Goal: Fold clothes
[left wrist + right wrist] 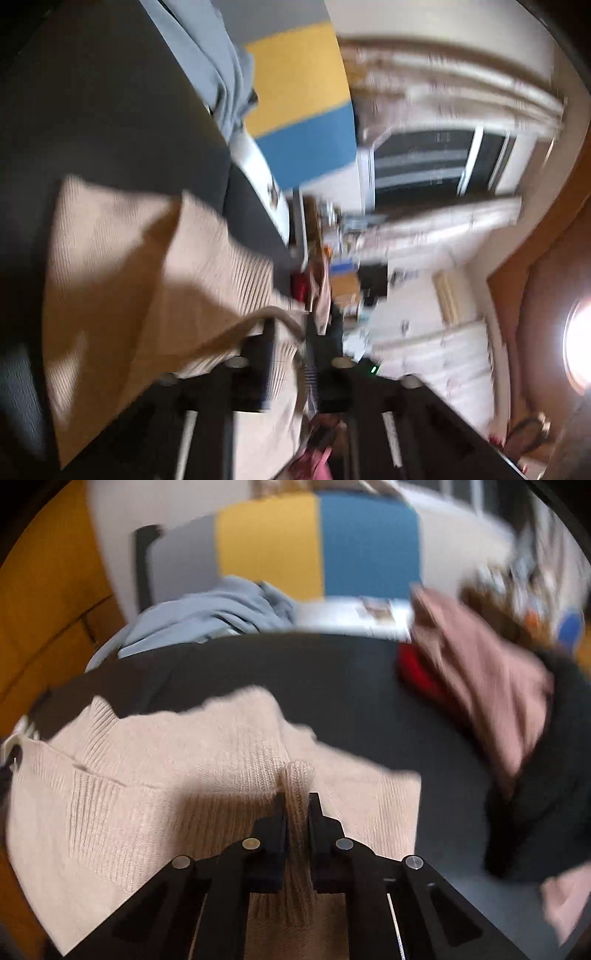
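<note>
1. Right hand-held gripper (pixel 295 801), lower centre of the right wrist view: jaws nearly closed, a narrow gap only, pinching a raised ridge of the beige ribbed sweater (pixel 177 786) between the fingertips. The knit stands up in a fold between the two black fingers (pixel 275 834).
2. Left hand-held gripper (pixel 295 332), lower centre of the left wrist view: jaws drawn close, a bunched edge of the same sweater (pixel 140 280) caught between them. The frame is motion-blurred, so the exact contact is hard to read.
3. Pose: the left wrist view is rolled hard to one side, with the dark desk (pixel 110 110) running up the left of the frame and the room tipped on end at right. The right wrist view sits level, looking down and forward over the desk (pixel 351 686).
4. The sweater lies spread over the lower left and centre of the right wrist view, resting on the desk, its ribbed edge toward the left.
5. Other cloth: a light blue garment (pixel 207 616) at upper left centre, at the desk's far edge; a pink garment (pixel 484 679) and a black garment (pixel 546 794) at right; a red item (pixel 417 672) just beside the pink.
6. Yellow and blue panels (pixel 317 542) stand behind the desk.
7. No readable writing or labels; blur hides any.
</note>
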`<control>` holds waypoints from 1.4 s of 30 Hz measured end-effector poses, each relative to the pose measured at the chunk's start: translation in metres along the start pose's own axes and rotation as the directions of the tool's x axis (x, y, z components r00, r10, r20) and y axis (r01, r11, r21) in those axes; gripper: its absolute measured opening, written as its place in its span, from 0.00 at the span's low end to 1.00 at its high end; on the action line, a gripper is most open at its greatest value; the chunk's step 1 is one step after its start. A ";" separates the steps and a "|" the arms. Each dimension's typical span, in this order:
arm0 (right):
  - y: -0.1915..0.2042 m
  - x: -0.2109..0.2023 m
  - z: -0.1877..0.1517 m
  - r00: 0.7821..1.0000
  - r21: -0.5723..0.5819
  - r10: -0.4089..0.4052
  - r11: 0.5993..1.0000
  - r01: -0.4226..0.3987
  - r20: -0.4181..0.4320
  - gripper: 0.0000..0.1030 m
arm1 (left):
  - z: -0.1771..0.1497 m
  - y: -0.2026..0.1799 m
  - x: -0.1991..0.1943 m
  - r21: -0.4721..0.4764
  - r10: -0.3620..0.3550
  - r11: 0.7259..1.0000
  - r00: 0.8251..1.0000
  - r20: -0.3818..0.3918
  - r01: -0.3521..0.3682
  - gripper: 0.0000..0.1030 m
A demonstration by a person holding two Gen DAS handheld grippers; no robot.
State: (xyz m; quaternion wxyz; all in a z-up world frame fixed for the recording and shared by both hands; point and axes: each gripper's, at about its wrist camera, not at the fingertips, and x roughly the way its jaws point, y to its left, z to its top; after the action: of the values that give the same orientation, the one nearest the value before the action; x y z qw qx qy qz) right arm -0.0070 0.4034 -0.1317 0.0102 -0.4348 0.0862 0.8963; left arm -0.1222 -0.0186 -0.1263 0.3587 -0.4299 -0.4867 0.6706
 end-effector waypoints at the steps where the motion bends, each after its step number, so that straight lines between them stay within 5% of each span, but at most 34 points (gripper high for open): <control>1: -0.008 0.003 -0.001 1.000 0.049 0.020 0.999 -0.020 -0.008 0.18 | 0.005 0.006 -0.001 -0.041 0.034 0.999 0.999 0.018 -0.033 0.26; 5: -0.024 -0.003 -0.005 0.993 0.146 0.113 0.982 -0.116 0.034 0.35 | 0.011 0.014 -0.017 -0.053 0.182 0.983 0.981 0.064 -0.178 0.32; 7: -0.025 -0.005 -0.005 0.991 0.133 0.131 0.982 -0.133 0.023 0.58 | 0.009 0.012 -0.026 0.014 0.274 0.961 0.958 0.090 -0.276 0.34; 9: -0.027 -0.007 -0.005 0.989 0.120 0.149 0.982 -0.149 0.012 0.58 | 0.005 0.006 -0.029 0.105 0.356 0.924 0.929 0.104 -0.367 0.40; 13: -0.030 -0.011 -0.005 0.983 0.094 0.184 0.979 -0.182 -0.011 0.58 | 0.000 -0.004 -0.023 0.296 0.477 0.825 0.874 0.093 -0.482 0.47; 15: -0.032 -0.013 -0.005 0.979 0.082 0.202 0.977 -0.199 -0.022 0.58 | -0.001 -0.010 -0.015 0.394 0.532 0.760 0.843 0.078 -0.516 0.64; 19: -0.028 -0.004 -0.003 0.977 0.037 0.202 0.979 -0.200 -0.069 0.53 | -0.005 -0.022 0.028 0.545 0.627 0.633 0.777 0.057 -0.550 0.67; 20: -0.025 0.000 -0.002 0.978 0.018 0.192 0.981 -0.191 -0.084 0.46 | -0.011 -0.022 0.034 0.575 0.642 0.612 0.766 0.039 -0.543 0.63; 22: -0.013 0.002 -0.001 0.982 -0.043 0.157 0.986 -0.162 -0.102 0.24 | -0.017 -0.028 0.043 0.616 0.639 0.596 0.769 0.024 -0.515 0.34; 23: -0.005 0.001 0.000 0.985 -0.081 0.134 0.986 -0.143 -0.107 0.21 | -0.019 -0.032 0.045 0.633 0.647 0.573 0.761 0.040 -0.520 0.04; 24: 0.002 -0.002 0.000 0.988 -0.120 0.108 0.985 -0.121 -0.109 0.19 | -0.021 -0.036 0.047 0.649 0.654 0.551 0.754 0.055 -0.525 0.04; 27: 0.012 -0.026 0.004 0.999 -0.204 -0.004 0.979 -0.005 -0.045 0.12 | -0.015 -0.045 0.022 0.602 0.610 0.588 0.785 0.108 -0.540 0.04; 29: 0.006 -0.034 0.003 0.998 -0.197 -0.068 0.978 0.064 -0.016 0.12 | -0.003 -0.034 0.002 0.525 0.605 0.627 0.784 0.136 -0.575 0.03; 32: -0.008 -0.028 -0.005 0.995 -0.141 -0.094 0.986 0.089 -0.032 0.12 | 0.003 -0.011 0.002 0.479 0.648 0.625 0.751 0.123 -0.617 0.03; 35: -0.015 -0.016 -0.013 0.996 -0.070 -0.075 0.995 0.072 -0.039 0.29 | -0.002 -0.003 0.006 0.475 0.681 0.589 0.718 0.143 -0.653 0.08; 36: -0.019 -0.017 -0.013 0.998 -0.036 -0.060 0.998 0.059 -0.028 0.39 | -0.002 -0.004 0.001 0.455 0.682 0.596 0.716 0.148 -0.662 0.11; 37: -0.023 -0.019 -0.013 0.999 -0.003 -0.044 0.999 0.044 -0.013 0.60 | -0.002 -0.005 -0.003 0.435 0.682 0.603 0.715 0.153 -0.669 0.12; 42: -0.036 -0.064 -0.021 0.993 0.108 0.064 0.991 -0.075 0.101 0.72 | -0.018 -0.016 -0.055 0.387 0.590 0.680 0.778 0.216 -0.623 0.27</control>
State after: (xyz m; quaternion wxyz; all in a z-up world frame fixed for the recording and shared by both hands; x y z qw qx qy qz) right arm 0.0528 0.4390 -0.1000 0.0075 -0.3861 0.1507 0.9100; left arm -0.0843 -0.0580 -0.1007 0.1850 -0.4497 -0.1658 0.8579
